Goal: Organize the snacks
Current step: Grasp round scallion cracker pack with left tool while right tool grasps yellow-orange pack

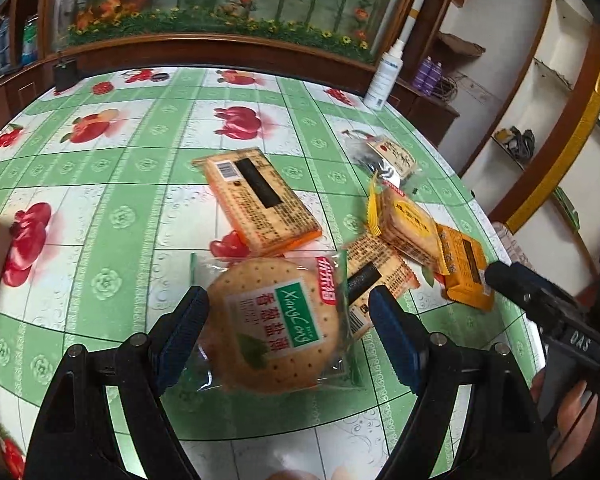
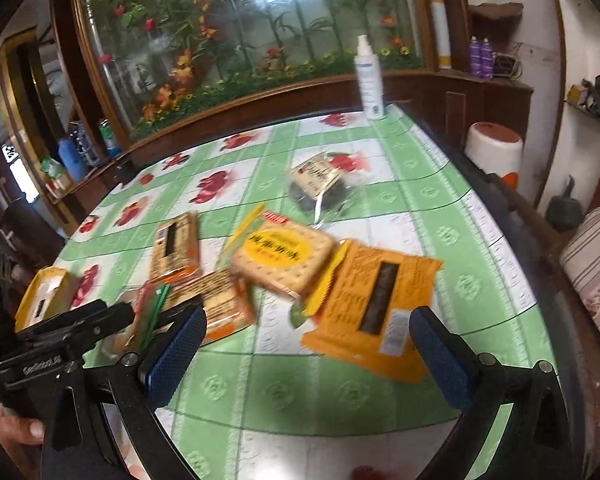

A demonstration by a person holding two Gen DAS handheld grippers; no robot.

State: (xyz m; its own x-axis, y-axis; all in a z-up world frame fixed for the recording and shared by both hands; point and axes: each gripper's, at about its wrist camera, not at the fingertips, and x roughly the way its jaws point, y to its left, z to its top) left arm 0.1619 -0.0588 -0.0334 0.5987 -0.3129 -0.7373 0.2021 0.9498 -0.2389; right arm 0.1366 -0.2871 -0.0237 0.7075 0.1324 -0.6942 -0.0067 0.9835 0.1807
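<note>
Over the round cracker pack [image 1: 274, 326], left tongs [image 1: 288, 304] tilted downward, apart.

Snack packets are scattered on the table [image 1: 100, 184]. A round cracker packet [image 1: 276, 320] lies nearest, a rectangular biscuit packet [image 1: 256, 200] behind it. A spray bottle [image 1: 384, 76] stands at the far edge.
</note>
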